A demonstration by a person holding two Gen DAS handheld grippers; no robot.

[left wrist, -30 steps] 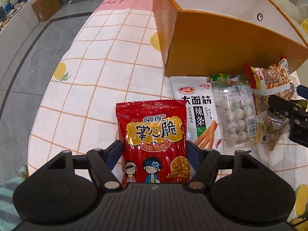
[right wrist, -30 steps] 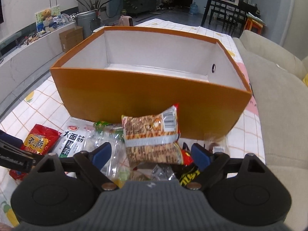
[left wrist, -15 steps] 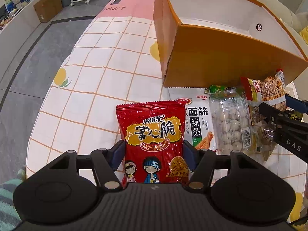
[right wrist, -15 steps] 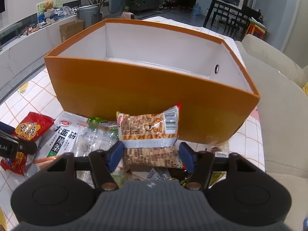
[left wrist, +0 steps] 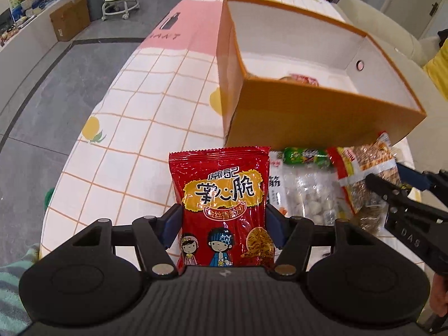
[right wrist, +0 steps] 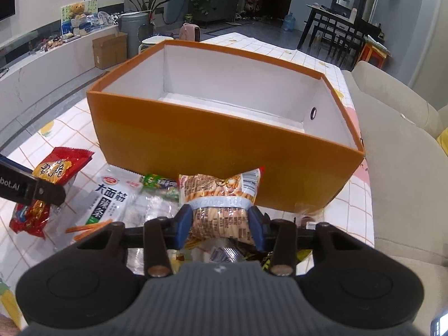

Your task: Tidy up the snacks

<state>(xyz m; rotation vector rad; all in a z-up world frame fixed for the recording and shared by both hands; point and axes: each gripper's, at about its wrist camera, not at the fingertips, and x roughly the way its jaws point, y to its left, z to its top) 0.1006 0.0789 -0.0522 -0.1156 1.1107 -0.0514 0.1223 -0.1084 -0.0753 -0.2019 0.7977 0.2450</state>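
My left gripper (left wrist: 224,225) is shut on a red snack bag (left wrist: 224,204) and holds it lifted above the table; the bag also shows in the right wrist view (right wrist: 47,184). My right gripper (right wrist: 221,224) is shut on a tan snack bag with a white band (right wrist: 221,196), which also shows in the left wrist view (left wrist: 366,173). The open orange box (right wrist: 224,148) with a white inside stands just behind the snacks; it also shows in the left wrist view (left wrist: 308,112) with one packet inside (left wrist: 302,79).
A white spicy-strip packet (right wrist: 109,198), a clear bag of white balls (left wrist: 316,196) and a green packet (left wrist: 305,155) lie on the checked tablecloth (left wrist: 134,128) before the box. A beige sofa (right wrist: 406,168) runs along the right table edge.
Both grippers closed on their bags and lifted them. The left gripper rose with the red bag. The right gripper's jaws narrowed from wide open onto the tan bag.
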